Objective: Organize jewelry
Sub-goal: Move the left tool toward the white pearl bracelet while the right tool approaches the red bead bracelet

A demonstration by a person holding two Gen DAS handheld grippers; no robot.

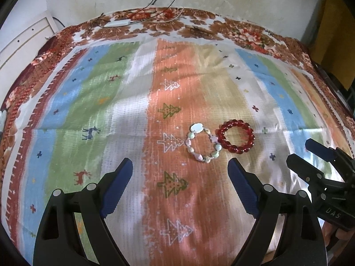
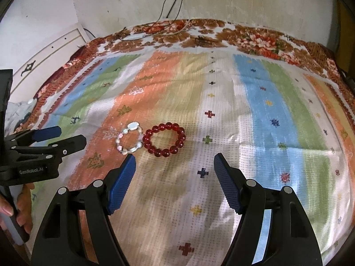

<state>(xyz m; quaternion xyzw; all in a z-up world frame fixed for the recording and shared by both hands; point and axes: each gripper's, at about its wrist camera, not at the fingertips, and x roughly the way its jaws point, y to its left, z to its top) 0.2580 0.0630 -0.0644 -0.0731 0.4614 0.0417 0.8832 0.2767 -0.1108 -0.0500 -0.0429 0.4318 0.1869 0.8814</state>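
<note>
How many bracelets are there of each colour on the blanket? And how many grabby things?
Red bead bracelets: 1, the red bead bracelet.
Pale mixed-bead bracelets: 1, the pale bracelet, beside the red one.
Hand-held grippers: 2, the left hand-held gripper and the right hand-held gripper, both open and holding nothing.
Total: 4 things, 2 of them bracelets.

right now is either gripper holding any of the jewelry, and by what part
Nothing is held. The left gripper and right gripper are both open, and the red bracelet and pale bracelet lie on the cloth.
</note>
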